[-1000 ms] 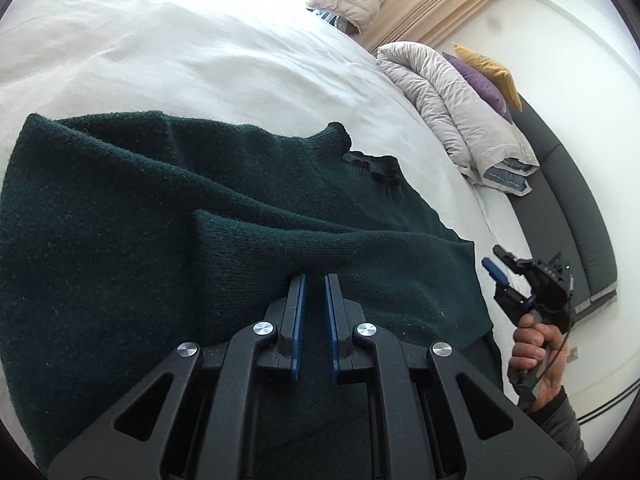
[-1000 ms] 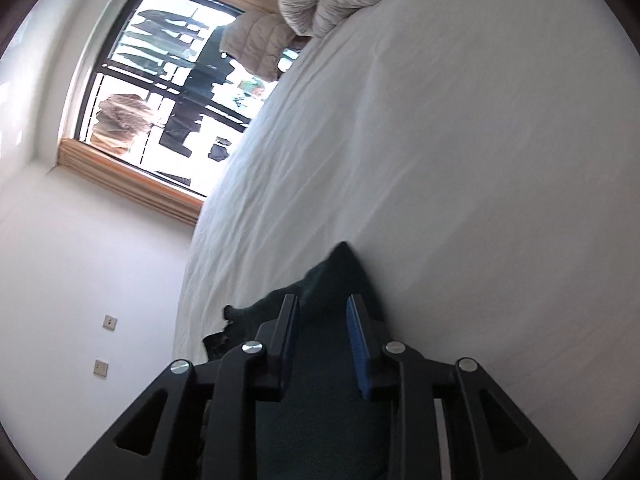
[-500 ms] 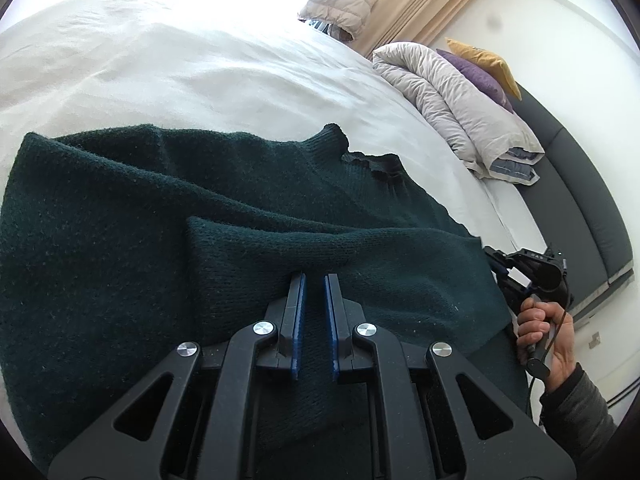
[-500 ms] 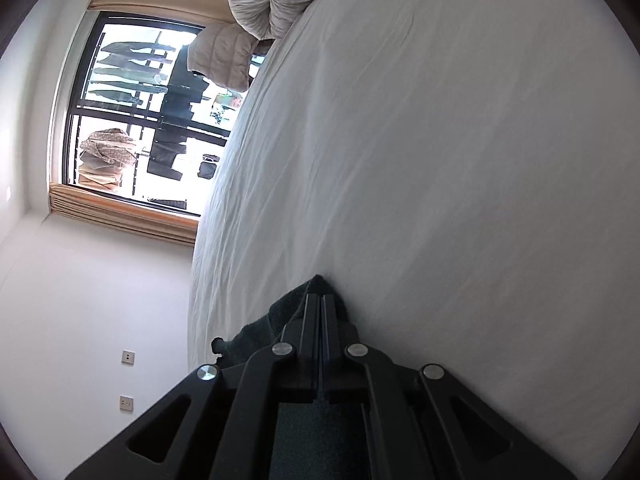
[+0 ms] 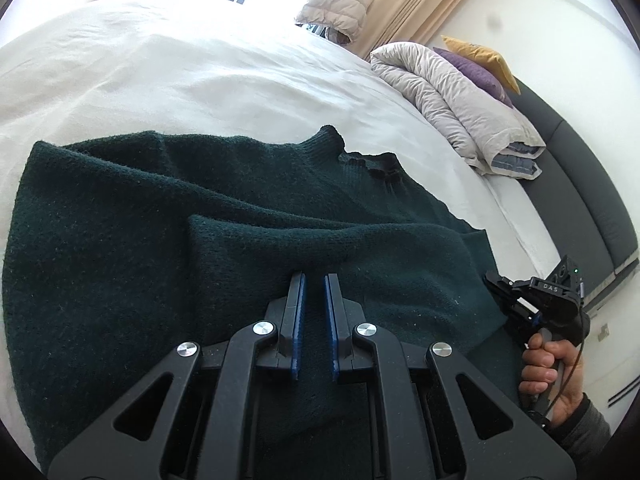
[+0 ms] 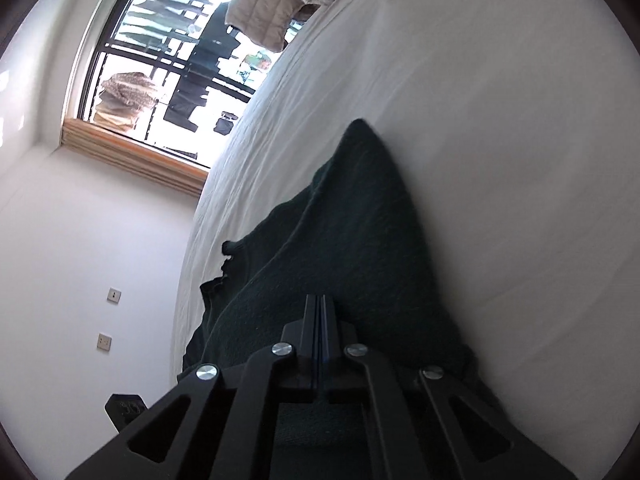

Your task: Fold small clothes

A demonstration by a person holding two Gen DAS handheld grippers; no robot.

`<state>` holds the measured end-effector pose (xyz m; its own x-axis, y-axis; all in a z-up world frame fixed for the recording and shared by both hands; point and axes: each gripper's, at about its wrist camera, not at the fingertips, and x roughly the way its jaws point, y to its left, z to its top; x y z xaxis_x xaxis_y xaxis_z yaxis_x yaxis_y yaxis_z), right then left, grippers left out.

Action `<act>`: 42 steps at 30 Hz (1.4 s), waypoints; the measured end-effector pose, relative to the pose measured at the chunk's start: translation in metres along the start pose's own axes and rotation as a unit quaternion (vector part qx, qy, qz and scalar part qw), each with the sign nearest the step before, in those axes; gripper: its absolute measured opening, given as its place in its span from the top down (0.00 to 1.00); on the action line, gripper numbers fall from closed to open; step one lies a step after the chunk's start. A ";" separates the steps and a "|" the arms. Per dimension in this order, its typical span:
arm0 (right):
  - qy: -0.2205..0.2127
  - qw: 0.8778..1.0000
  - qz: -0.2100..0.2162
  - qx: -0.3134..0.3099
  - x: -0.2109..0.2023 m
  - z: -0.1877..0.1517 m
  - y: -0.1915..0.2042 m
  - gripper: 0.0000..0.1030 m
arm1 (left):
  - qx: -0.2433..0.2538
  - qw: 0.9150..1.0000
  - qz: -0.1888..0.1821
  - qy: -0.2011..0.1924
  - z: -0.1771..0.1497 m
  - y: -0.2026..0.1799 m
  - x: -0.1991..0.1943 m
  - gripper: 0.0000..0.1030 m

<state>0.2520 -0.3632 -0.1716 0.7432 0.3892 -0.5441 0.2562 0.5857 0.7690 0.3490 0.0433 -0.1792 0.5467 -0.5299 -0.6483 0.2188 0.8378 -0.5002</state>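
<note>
Two black tongs work on one dark green sweater [image 5: 160,240] spread over a white bed [image 5: 200,80]. From its own camera, the left tongs [image 5: 314,280] sit with blue-lined fingers [image 5: 298,320] a narrow gap apart, knit lying between them and a folded-over flap of the sweater right at the tips; whether they actually pinch the cloth cannot be told. The sweater stretches ahead and to both sides, its ribbed collar [image 5: 372,164] farther ahead. At the sweater's right edge, a bare hand [image 5: 548,372] grips the right tongs [image 5: 496,284], whose body carries small lettering reading "DAS". From the right camera, these tongs [image 6: 319,300] are pressed fully together on a fold of the sweater [image 6: 352,240], which runs ahead to a pointed corner on the sheet. Beyond lie a rolled duvet [image 5: 452,100], purple [image 5: 472,68] and yellow [image 5: 480,54] cushions, and a window [image 6: 168,60].
</note>
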 end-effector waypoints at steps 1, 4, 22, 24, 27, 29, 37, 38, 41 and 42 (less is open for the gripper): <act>-0.009 1.000 -0.016 -0.002 -0.009 0.001 -0.005 1.00 | -0.010 1.000 -0.009 -0.002 0.001 0.004 -0.001 0.90; -0.025 0.999 -0.014 0.021 -0.031 -0.001 -0.020 1.00 | -0.032 0.999 -0.019 -0.014 -0.002 0.014 -0.010 0.90; -0.011 1.000 0.021 0.003 -0.045 -0.027 -0.024 1.00 | -0.029 0.999 -0.008 -0.026 -0.017 0.021 -0.027 0.90; -0.023 1.000 0.014 0.006 -0.056 -0.028 -0.029 1.00 | -0.033 0.999 -0.008 -0.026 -0.018 0.023 -0.030 0.90; -0.033 0.999 0.000 0.014 -0.074 -0.031 -0.035 1.00 | -0.030 0.999 0.009 -0.030 -0.023 0.020 -0.043 0.90; -0.040 0.999 -0.020 0.003 -0.090 -0.037 -0.034 0.88 | -0.028 0.999 0.024 -0.035 -0.029 0.016 -0.057 0.90; -0.004 0.991 0.059 -0.120 -0.100 -0.075 0.044 0.45 | -0.023 0.996 0.061 -0.054 -0.079 -0.003 -0.129 0.90; 0.011 0.990 0.068 -0.126 -0.091 -0.079 0.052 0.44 | -0.018 0.996 0.069 -0.053 -0.087 -0.005 -0.134 0.90; 0.064 0.991 0.050 -0.107 -0.057 -0.090 0.049 0.38 | -0.018 0.995 0.091 -0.030 -0.109 0.002 -0.138 0.90; 0.079 0.992 0.029 -0.090 -0.047 -0.094 0.040 0.39 | -0.028 0.995 0.089 -0.020 -0.117 0.011 -0.138 0.90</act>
<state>0.1693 -0.2915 -0.1470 0.6430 0.5247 -0.5579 0.0911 0.6709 0.7359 0.1818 0.1098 -0.1620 0.6045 -0.3678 -0.7066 0.0718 0.9086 -0.4115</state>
